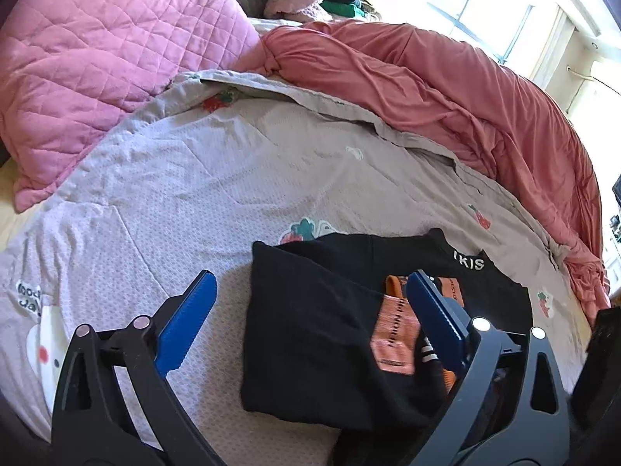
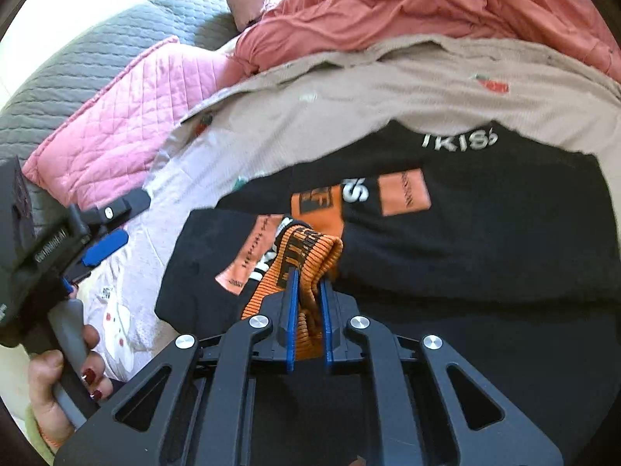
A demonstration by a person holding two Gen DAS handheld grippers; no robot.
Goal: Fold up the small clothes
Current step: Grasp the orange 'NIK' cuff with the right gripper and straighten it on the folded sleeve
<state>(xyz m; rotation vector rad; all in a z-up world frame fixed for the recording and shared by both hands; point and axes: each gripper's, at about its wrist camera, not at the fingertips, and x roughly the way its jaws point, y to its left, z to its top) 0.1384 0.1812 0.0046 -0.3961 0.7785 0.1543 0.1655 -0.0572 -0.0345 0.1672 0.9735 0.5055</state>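
Note:
A black garment (image 1: pixel 310 330) with orange patches and white lettering lies partly folded on the bed, also seen in the right wrist view (image 2: pixel 485 233). My left gripper (image 1: pixel 310 277) stands wide open just above its left part, one blue finger (image 1: pixel 190 322) over the sheet, the other over an orange patch (image 1: pixel 392 330). Nothing is between its pads. My right gripper (image 2: pixel 309 277) is shut on the garment's orange ribbed band (image 2: pixel 306 248), which bunches up and lifts above the black cloth. A hand (image 2: pixel 58 380) holds the left gripper's handle at the left.
The garment rests on a pale grey bedspread (image 1: pixel 213 178) with strawberry prints. A pink quilted blanket (image 1: pixel 97 58) lies at the back left, a rumpled salmon duvet (image 1: pixel 465 89) along the back right. A grey quilt (image 2: pixel 77 77) lies beyond; a bright window (image 1: pixel 485 7) is behind.

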